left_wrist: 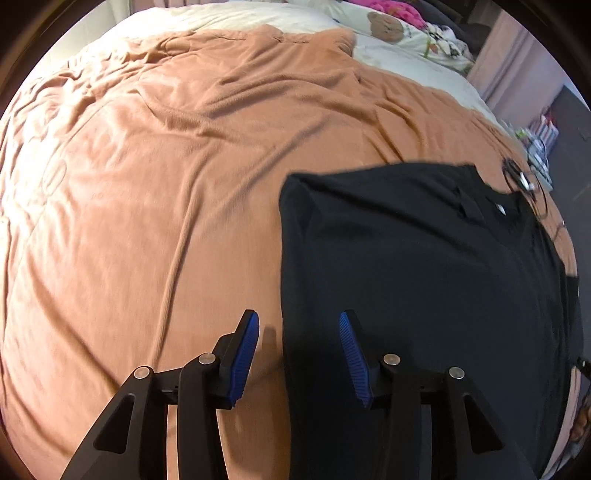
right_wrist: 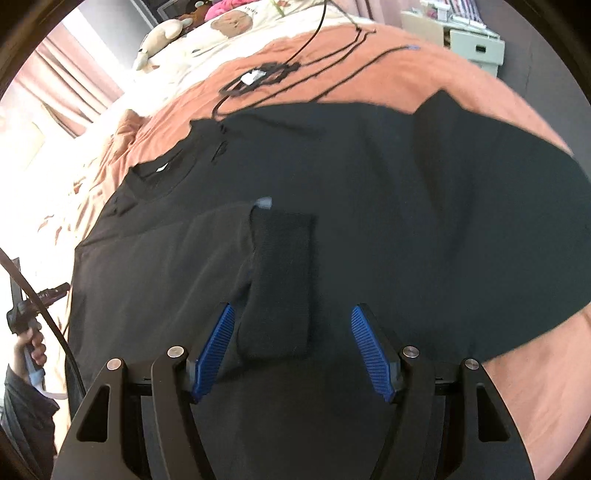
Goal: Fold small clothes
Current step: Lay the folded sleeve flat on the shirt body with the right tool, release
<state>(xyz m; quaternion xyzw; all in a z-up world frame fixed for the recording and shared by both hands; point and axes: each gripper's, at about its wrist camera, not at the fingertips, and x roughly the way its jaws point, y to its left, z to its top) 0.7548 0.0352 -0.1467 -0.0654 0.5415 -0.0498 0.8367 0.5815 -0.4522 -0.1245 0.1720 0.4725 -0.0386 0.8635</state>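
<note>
Black shirt (right_wrist: pixel 369 206) flat on the orange blanket (left_wrist: pixel 147 203), left sleeve side folded in, right side not; left gripper (left_wrist: pixel 299 325) and right gripper (right_wrist: pixel 291 317) both spread, empty.

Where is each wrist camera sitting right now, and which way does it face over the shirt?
Left wrist: low behind the open left gripper, at the black T-shirt's left edge, facing up the bed across the orange blanket toward the teddy bear pillow.
Right wrist: above the shirt, behind the open right gripper, which straddles a folded-in sleeve; the person's left hand shows far left.
Shared: the T-shirt, blanket and coiled black cable.
</note>
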